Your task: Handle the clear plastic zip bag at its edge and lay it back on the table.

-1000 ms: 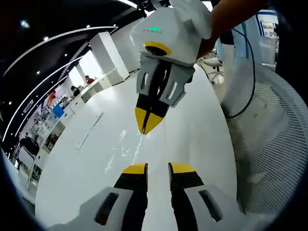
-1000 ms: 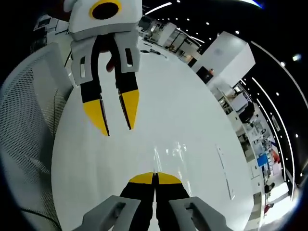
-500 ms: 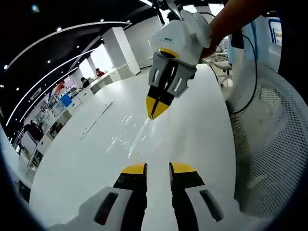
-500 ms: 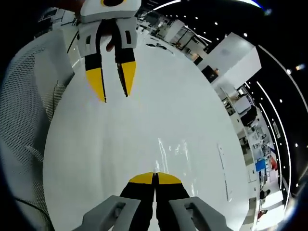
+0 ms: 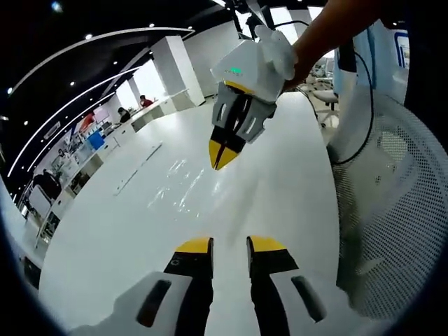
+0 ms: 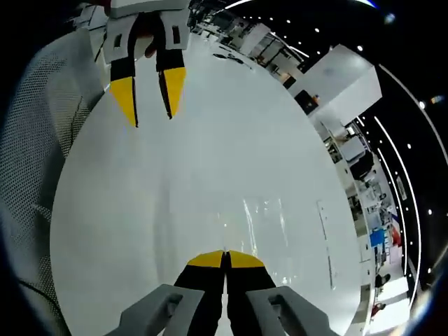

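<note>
White table (image 6: 126, 231) | right gripper (image 6: 225, 257) pinches zip bag (image 6: 262, 217) edge, frame centre | left gripper (image 5: 228, 246) narrowly parted, empty | lower flat, then release.

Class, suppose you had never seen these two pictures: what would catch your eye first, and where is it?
In the left gripper view, the right gripper, yellow-tipped jaws pressed together, hangs over the white table. Faint glints below it mark the clear zip bag. In the right gripper view, the left gripper hovers with jaws apart at the table's far end, beside a white mesh chair.
</note>
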Demonstrator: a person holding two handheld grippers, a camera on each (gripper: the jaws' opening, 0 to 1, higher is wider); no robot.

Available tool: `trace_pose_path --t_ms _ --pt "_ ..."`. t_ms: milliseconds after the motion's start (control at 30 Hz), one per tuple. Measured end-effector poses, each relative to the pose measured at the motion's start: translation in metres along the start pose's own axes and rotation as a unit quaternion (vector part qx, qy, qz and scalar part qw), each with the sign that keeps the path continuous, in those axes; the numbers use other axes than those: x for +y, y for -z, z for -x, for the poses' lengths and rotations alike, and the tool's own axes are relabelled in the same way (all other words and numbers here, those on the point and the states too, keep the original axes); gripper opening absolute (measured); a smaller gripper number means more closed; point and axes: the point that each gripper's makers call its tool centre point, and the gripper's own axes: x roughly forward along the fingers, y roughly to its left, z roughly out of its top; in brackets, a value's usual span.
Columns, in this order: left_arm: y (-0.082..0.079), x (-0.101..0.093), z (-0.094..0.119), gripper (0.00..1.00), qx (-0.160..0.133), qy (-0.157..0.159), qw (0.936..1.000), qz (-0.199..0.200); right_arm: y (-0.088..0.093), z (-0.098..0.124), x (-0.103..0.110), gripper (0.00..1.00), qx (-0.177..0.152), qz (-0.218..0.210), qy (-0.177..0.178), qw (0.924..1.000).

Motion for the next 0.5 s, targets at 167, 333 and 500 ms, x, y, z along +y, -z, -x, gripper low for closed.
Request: trace_pose_path --t_ms 167,333,500 --pt "0.003 0.001 -0.002 0.18 0.005 0.0 1.0 0.004 0.004 -0.003 0.005 0.0 0.006 -0.027 -0.009 0.9996" --pt "0.004 0.002 -0.003 0.18 0.005 0.0 1.0 0.006 0.003 -0.003 0.006 0.0 0.004 -0.054 -0.013 0.9984" --pt "0.004 0.001 -0.002 0.18 0.006 0.001 0.9999 0.009 0.001 -0.007 0.012 0.0 -0.004 -0.092 -0.021 0.9955"
